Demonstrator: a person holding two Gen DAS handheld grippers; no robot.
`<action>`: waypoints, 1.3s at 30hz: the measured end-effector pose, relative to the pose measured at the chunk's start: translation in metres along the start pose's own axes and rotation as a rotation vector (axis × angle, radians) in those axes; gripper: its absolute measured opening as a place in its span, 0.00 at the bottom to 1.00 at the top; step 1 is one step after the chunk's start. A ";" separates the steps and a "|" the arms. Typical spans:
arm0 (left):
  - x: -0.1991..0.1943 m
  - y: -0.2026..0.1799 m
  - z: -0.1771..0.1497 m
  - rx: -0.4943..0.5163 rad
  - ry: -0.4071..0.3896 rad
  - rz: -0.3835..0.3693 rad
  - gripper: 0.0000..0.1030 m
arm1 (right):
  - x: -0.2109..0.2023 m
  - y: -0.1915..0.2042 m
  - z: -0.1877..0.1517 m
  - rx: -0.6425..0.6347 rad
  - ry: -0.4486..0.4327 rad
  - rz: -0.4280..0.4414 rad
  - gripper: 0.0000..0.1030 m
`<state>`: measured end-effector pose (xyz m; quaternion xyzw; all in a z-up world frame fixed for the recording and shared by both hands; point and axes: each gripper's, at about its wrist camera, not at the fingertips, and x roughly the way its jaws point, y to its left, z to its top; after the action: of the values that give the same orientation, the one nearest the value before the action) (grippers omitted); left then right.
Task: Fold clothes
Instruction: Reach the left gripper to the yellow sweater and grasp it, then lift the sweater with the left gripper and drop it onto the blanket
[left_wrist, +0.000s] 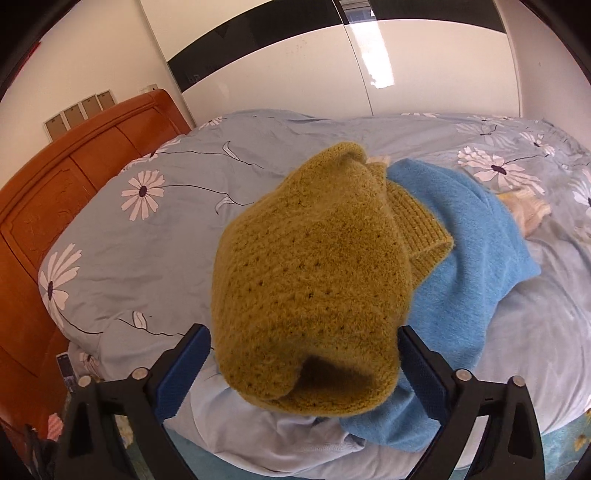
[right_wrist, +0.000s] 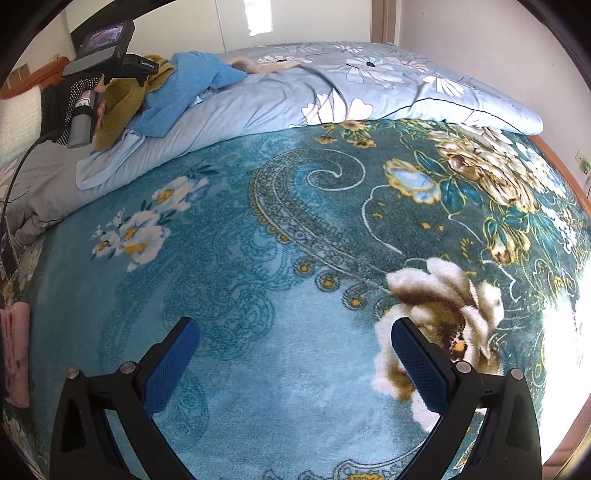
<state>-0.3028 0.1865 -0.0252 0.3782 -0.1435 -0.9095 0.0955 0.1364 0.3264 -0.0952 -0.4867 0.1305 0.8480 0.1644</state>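
While the left gripper (left_wrist: 304, 363) hovered over the pile on the bed's quilt (left_wrist: 155, 236), its jaws stood wide on either side of the olive knit sweater (left_wrist: 314, 266), with no squeeze visible on the wool. That sweater lay on a blue fleece garment (left_wrist: 476, 258). The right gripper (right_wrist: 295, 354) hung with jaws wide and empty above the teal floral blanket (right_wrist: 258, 258).

Home bedroom: wooden headboard (left_wrist: 74, 177), floral duvet (left_wrist: 155, 229), wardrobe (left_wrist: 424, 66).
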 end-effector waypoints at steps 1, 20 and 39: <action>0.002 0.000 -0.001 0.009 0.005 0.004 0.80 | 0.000 -0.002 -0.001 0.007 0.003 0.000 1.00; -0.088 0.123 0.000 -0.059 -0.198 -0.132 0.14 | -0.025 -0.002 -0.009 0.009 0.008 -0.025 1.00; -0.319 0.118 -0.105 0.191 -0.415 -0.828 0.13 | -0.085 0.014 -0.024 0.010 -0.070 -0.069 1.00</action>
<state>0.0018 0.1454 0.1544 0.2211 -0.0797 -0.9101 -0.3413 0.1902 0.2917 -0.0322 -0.4599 0.1118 0.8577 0.2006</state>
